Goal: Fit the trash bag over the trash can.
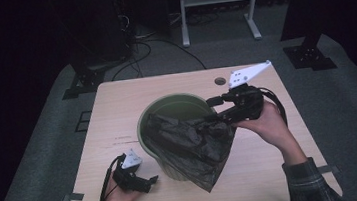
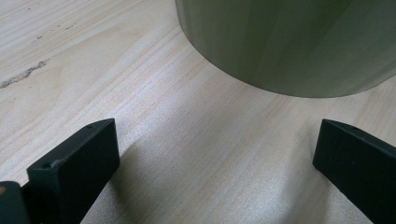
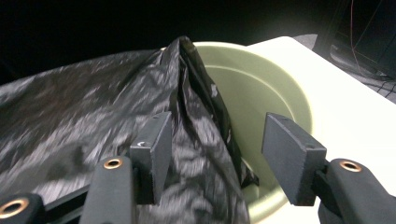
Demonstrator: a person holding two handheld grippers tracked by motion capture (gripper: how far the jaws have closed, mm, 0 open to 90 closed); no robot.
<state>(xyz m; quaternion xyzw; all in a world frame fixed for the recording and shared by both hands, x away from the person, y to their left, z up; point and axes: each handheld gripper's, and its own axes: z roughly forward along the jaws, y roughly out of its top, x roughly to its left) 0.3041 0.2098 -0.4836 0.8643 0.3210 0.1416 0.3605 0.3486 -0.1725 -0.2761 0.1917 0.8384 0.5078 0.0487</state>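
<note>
A pale green bin [image 1: 174, 104] stands in the middle of the wooden table [image 1: 112, 112]. A crumpled black plastic bag [image 1: 194, 146] lies across its mouth and hangs down its front right side. My right gripper [image 1: 216, 109] is at the bin's right rim, open. In the right gripper view a fold of the bag [image 3: 93, 112] runs between the parted jaws of that gripper [image 3: 219, 149], over the bin's hollow [image 3: 261, 88]. My left gripper [image 1: 147, 181] rests low by the table's front edge, open. Its jaws [image 2: 215, 158] point at the bin's base [image 2: 289, 42] with bare wood between them.
A round cable hole [image 1: 220, 81] sits in the table near the far edge. Behind the table stand a white frame [image 1: 217, 6] and dark stands [image 1: 88, 75], with cables on the grey floor. Bare table lies left of the bin.
</note>
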